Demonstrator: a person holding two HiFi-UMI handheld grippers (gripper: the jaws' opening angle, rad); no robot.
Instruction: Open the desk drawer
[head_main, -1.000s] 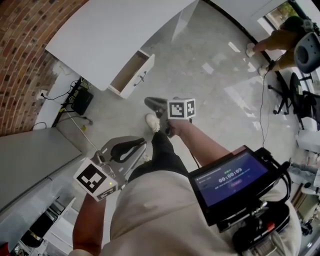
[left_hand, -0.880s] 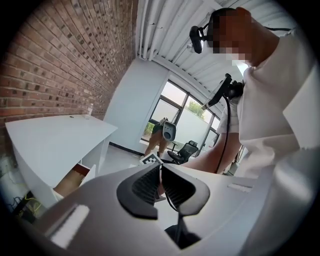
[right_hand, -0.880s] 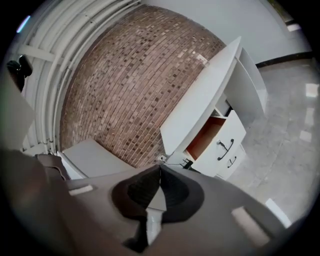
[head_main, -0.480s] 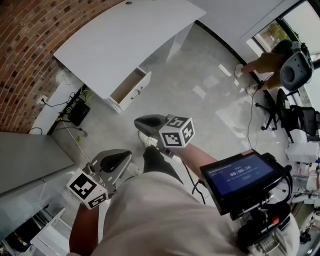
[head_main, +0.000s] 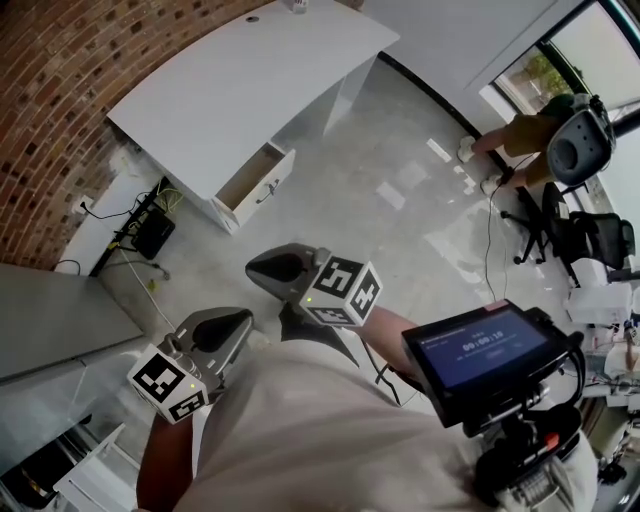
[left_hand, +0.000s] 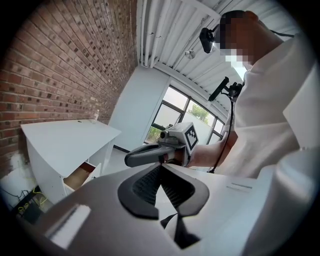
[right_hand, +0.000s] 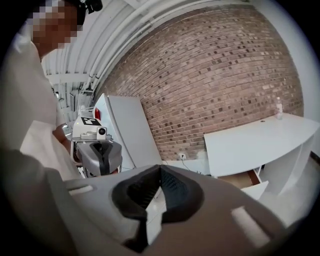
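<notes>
White drawer (head_main: 250, 181) pulled out from under the counter (head_main: 240, 80) beside the brick wall (head_main: 60, 120), front and handle facing the open floor (head_main: 380, 220), long axis parallel to the counter's edge. Well apart from it, left gripper (head_main: 232, 322) and right gripper (head_main: 262, 268), jaws clenched on nothing. Compared with a second ago: drawer equally open, right gripper drawn closer to the body.

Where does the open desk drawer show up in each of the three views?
Head view: the drawer sits upper left of centre, pulled out of the white desk.
Left gripper view: the drawer is at lower left.
Right gripper view: the drawer is at lower right.
Shared landmark: the brick wall.
</notes>
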